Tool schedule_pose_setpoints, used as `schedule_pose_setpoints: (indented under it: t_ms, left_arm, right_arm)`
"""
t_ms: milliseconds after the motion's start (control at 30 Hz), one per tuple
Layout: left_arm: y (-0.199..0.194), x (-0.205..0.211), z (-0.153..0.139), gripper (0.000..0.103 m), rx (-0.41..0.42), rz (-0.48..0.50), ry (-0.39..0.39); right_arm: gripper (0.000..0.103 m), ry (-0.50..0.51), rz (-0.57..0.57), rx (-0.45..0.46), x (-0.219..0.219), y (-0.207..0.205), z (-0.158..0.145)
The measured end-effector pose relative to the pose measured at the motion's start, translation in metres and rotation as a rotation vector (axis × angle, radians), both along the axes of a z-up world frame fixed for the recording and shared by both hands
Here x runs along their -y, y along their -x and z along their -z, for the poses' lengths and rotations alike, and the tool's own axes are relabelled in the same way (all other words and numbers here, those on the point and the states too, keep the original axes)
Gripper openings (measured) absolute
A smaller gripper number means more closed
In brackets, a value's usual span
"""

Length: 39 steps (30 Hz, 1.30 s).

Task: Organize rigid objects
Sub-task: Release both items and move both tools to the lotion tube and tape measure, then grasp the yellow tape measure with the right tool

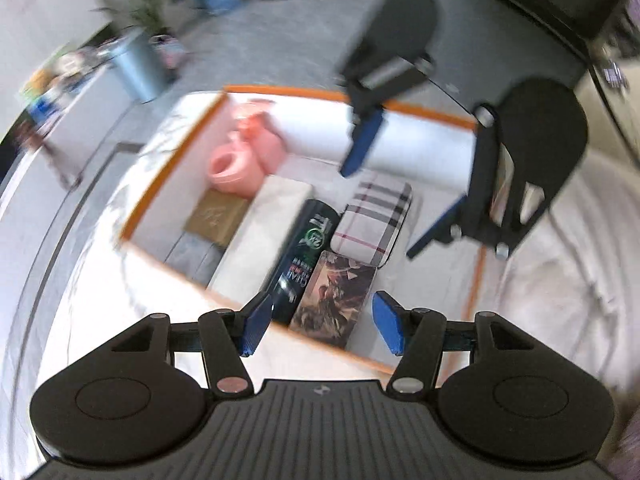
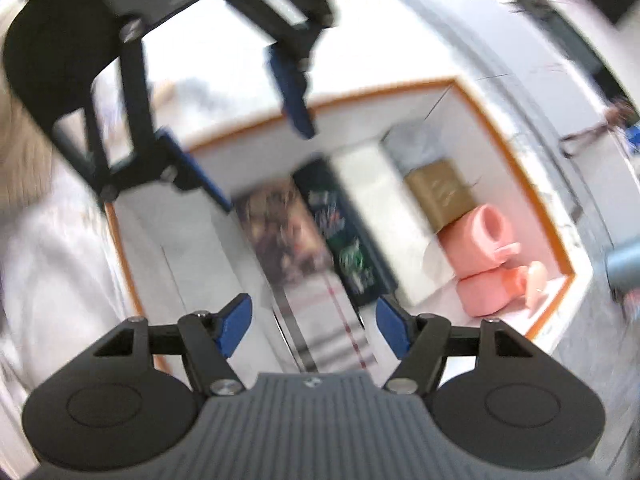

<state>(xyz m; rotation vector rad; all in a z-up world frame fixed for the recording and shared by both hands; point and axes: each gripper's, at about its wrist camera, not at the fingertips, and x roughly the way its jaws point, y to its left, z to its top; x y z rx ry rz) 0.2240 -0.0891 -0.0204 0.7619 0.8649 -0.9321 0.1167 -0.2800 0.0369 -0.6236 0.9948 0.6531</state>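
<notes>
A white box with an orange rim [image 1: 168, 168] [image 2: 532, 184] holds several objects: a plaid case [image 1: 372, 220] [image 2: 328, 340], a picture-covered box [image 1: 332, 292] [image 2: 280, 228], a dark can [image 1: 304, 256] [image 2: 344, 240], a long white box [image 1: 260, 232] [image 2: 384, 216], a gold box [image 1: 216, 216] [image 2: 440, 192] and pink pieces [image 1: 240, 156] [image 2: 484, 256]. My left gripper [image 1: 320, 324] [image 2: 256, 132] is open and empty above the box's near edge. My right gripper [image 2: 314, 324] [image 1: 384, 204] is open and empty above the plaid case. Both views are blurred.
The box stands on a white marbled surface [image 1: 100, 272]. A light cloth [image 1: 560, 280] lies to its right in the left wrist view. A metal bin [image 1: 140, 68] and plants stand on the grey floor behind.
</notes>
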Motion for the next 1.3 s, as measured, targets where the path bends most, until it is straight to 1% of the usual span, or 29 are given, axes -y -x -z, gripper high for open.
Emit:
schedule_pose_setpoints:
  t_ms: [33,67,100,133,167,200,267,300,367,400,467,500,567,633,733,800,867,900,933,1000,1067,1133,1200,1233,1300]
  left_arm:
    - [0.014,-0.003,-0.007,0.069,-0.006,-0.040,0.022]
    - [0.040,-0.007,-0.013,0.069,-0.012,-0.081,0.035]
    - [0.049,-0.013,-0.020,0.069,-0.014,-0.137,0.050]
    - [0.054,-0.009,-0.037,0.069,-0.016,-0.192,0.066]
    - [0.058,-0.019,-0.039,0.069,-0.017,-0.250,0.083]
    - [0.068,-0.030,-0.050,0.069,-0.014,-0.315,0.107]
    - [0.096,-0.062,-0.080,0.069,-0.033,-0.444,0.151]
    - [0.103,-0.075,-0.081,0.069,-0.049,-0.512,0.174]
    - [0.115,-0.097,-0.080,0.069,-0.073,-0.628,0.212]
    - [0.121,-0.107,-0.076,0.069,-0.080,-0.676,0.224]
    - [0.127,-0.123,-0.058,0.069,-0.112,-0.775,0.251]
    - [0.130,-0.129,-0.052,0.069,-0.122,-0.820,0.259]
    - [0.136,-0.139,-0.040,0.069,-0.137,-0.901,0.263]
    - [0.139,-0.143,-0.029,0.069,-0.138,-0.952,0.284]
    - [0.143,-0.147,-0.016,0.069,-0.148,-1.017,0.293]
    - [0.140,-0.149,-0.006,0.069,-0.148,-1.044,0.298]
    - [0.133,-0.145,0.005,0.069,-0.148,-1.054,0.278]
    - [0.131,-0.144,0.006,0.069,-0.146,-1.055,0.280]
    - [0.132,-0.147,0.004,0.069,-0.150,-1.056,0.291]
    - [0.128,-0.149,0.009,0.069,-0.172,-1.061,0.309]
    - [0.128,-0.154,0.013,0.069,-0.191,-1.076,0.318]
    - [0.127,-0.160,0.015,0.069,-0.212,-1.098,0.336]
    - [0.125,-0.165,0.019,0.069,-0.245,-1.128,0.350]
    - [0.123,-0.168,0.021,0.069,-0.262,-1.139,0.358]
    - [0.122,-0.171,0.023,0.069,-0.281,-1.152,0.365]
  right_arm:
    - [0.068,-0.043,0.035,0.023,-0.003,0.009,-0.007]
    - [0.068,-0.081,0.066,0.043,-0.006,0.018,-0.013]
    - [0.068,-0.125,0.093,0.063,-0.009,0.028,-0.019]
    - [0.068,-0.165,0.119,0.085,-0.011,0.033,-0.024]
    - [0.068,-0.201,0.146,0.108,-0.013,0.032,-0.025]
    - [0.068,-0.244,0.170,0.131,-0.017,0.043,-0.028]
    - [0.068,-0.325,0.228,0.171,-0.037,0.055,-0.034]
    - [0.068,-0.354,0.257,0.188,-0.041,0.063,-0.038]
    - [0.064,-0.397,0.287,0.217,-0.060,0.078,-0.036]
    - [0.064,-0.421,0.315,0.226,-0.069,0.087,-0.032]
    - [0.062,-0.463,0.373,0.202,-0.080,0.092,-0.018]
    - [0.061,-0.474,0.403,0.192,-0.088,0.096,-0.011]
    - [0.061,-0.471,0.447,0.203,-0.105,0.100,0.005]
    - [0.059,-0.435,0.486,0.218,-0.123,0.105,0.019]
    - [0.058,-0.383,0.565,0.192,-0.138,0.100,0.040]
    - [0.058,-0.339,0.602,0.177,-0.142,0.099,0.047]
    - [0.058,-0.291,0.641,0.162,-0.145,0.092,0.056]
    - [0.058,-0.279,0.661,0.153,-0.146,0.088,0.063]
    - [0.058,-0.271,0.686,0.136,-0.144,0.088,0.066]
    - [0.058,-0.270,0.735,0.107,-0.141,0.083,0.075]
    - [0.059,-0.261,0.754,0.104,-0.143,0.078,0.081]
    - [0.060,-0.254,0.786,0.081,-0.142,0.072,0.084]
    - [0.061,-0.235,0.811,0.076,-0.145,0.067,0.088]
    - [0.063,-0.228,0.819,0.069,-0.147,0.064,0.089]
    - [0.061,-0.246,0.824,0.050,-0.149,0.059,0.096]
